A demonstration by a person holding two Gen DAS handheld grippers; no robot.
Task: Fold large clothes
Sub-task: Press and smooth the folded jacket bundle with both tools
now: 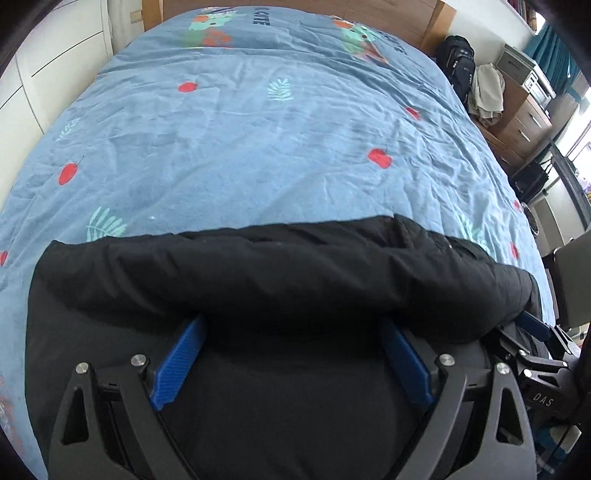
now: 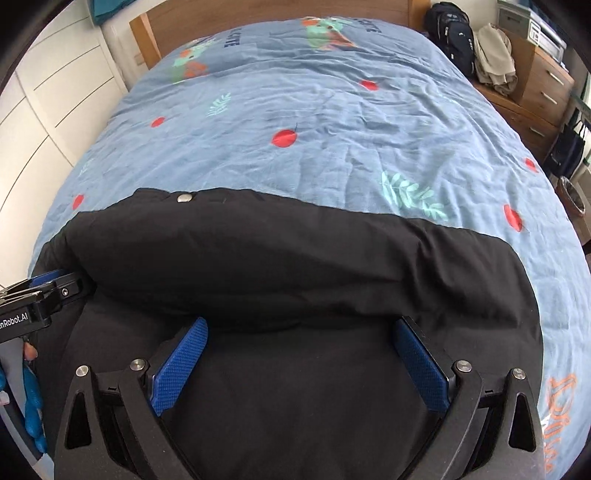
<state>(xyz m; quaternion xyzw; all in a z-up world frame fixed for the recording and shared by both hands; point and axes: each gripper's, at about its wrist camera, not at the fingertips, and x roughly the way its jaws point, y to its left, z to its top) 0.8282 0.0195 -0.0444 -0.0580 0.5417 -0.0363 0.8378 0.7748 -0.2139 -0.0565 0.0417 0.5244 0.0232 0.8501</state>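
Note:
A large black padded garment (image 1: 280,273) lies on the near part of the bed, with a thick fold of it bulging over the tips of both grippers. It also shows in the right wrist view (image 2: 288,251), where a silver snap (image 2: 183,198) sits near its far edge. My left gripper (image 1: 291,325) is open, blue pads (image 1: 181,362) wide apart, tips tucked under the fold. My right gripper (image 2: 299,328) is open the same way, blue pads (image 2: 421,362) spread, tips hidden under the fold. The right gripper also shows at the right edge of the left wrist view (image 1: 532,354).
The bed has a blue sheet (image 1: 258,129) with red cherries and leaf prints, and a wooden headboard (image 2: 147,33). White wardrobe doors (image 2: 55,92) stand to the left. A black backpack (image 2: 452,33), a beige cloth (image 2: 495,55) and wooden drawers (image 2: 546,88) stand to the right.

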